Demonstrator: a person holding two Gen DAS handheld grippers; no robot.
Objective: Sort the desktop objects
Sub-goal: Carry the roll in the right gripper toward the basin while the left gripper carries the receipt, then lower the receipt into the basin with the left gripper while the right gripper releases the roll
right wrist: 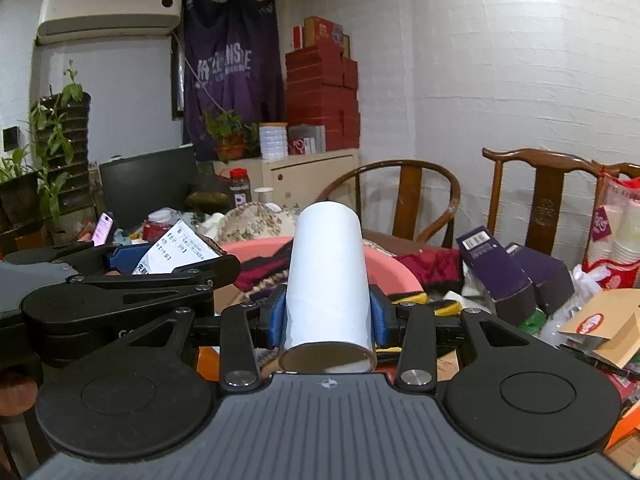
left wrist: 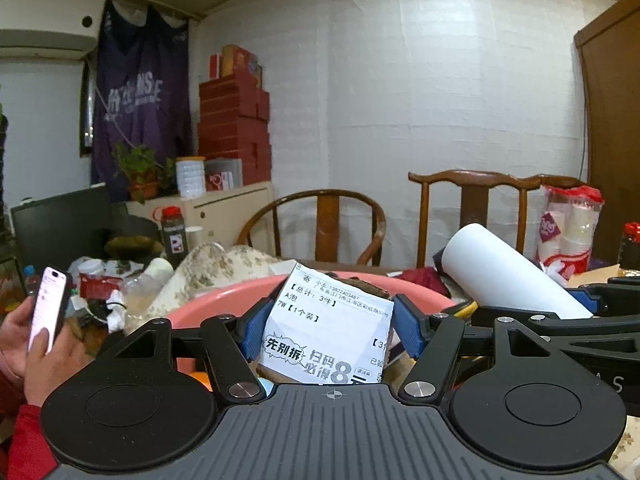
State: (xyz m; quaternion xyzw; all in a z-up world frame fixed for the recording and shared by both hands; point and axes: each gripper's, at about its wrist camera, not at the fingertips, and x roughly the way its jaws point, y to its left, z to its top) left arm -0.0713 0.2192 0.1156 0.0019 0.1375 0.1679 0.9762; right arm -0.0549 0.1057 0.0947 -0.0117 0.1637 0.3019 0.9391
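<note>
From the left wrist, we see our left gripper (left wrist: 326,330) clenched on a small parcel (left wrist: 326,320) with a white printed label, held above the pink basin (left wrist: 208,300). At two o'clock lies the white tube (left wrist: 508,272); at nine o'clock a hand (left wrist: 24,344) holds a phone (left wrist: 50,304).

From the right wrist, our right gripper (right wrist: 328,316) grasps the white tube (right wrist: 328,276), its open end toward us. The parcel (right wrist: 176,254) sits at ten o'clock in the left gripper (right wrist: 120,258), the basin (right wrist: 384,264) behind.
</note>
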